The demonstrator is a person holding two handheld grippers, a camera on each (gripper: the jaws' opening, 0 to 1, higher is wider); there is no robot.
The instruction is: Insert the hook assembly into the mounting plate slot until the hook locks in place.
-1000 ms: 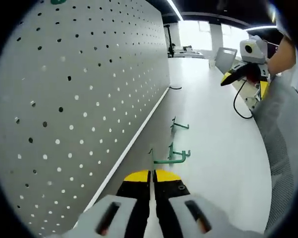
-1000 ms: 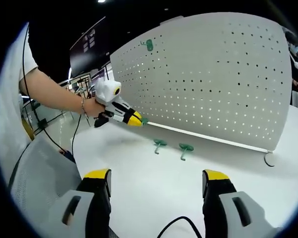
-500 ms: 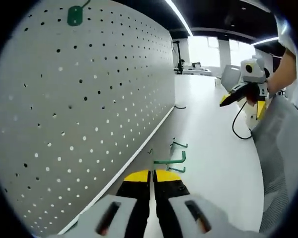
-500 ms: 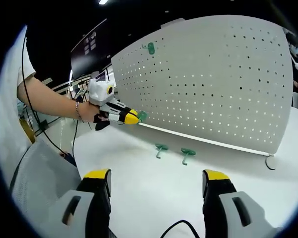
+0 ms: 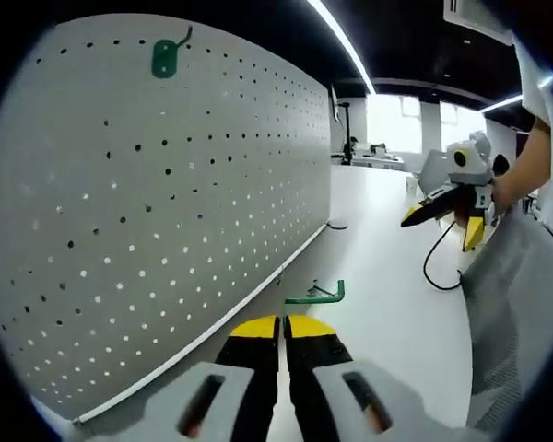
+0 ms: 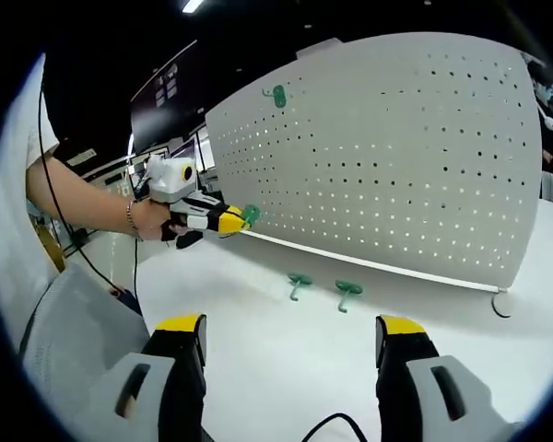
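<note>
Jaws of our left gripper (image 5: 283, 324) pinch a green hook (image 5: 315, 296) beside the pegboard (image 5: 166, 212); our right gripper (image 6: 290, 345) gapes empty over the worktop (image 6: 286, 341).

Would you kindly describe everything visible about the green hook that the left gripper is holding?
The green hook is a thin piece that looks like painted or coated metal: a straight shaft ending in a short upturned tip. It is pinched between the closed yellow-tipped jaws of the left gripper, jutting out beyond them. In the right gripper view it shows a flat rounded plate, held off the white table, near the lower edge of the perforated grey board, not yet inserted.
</note>
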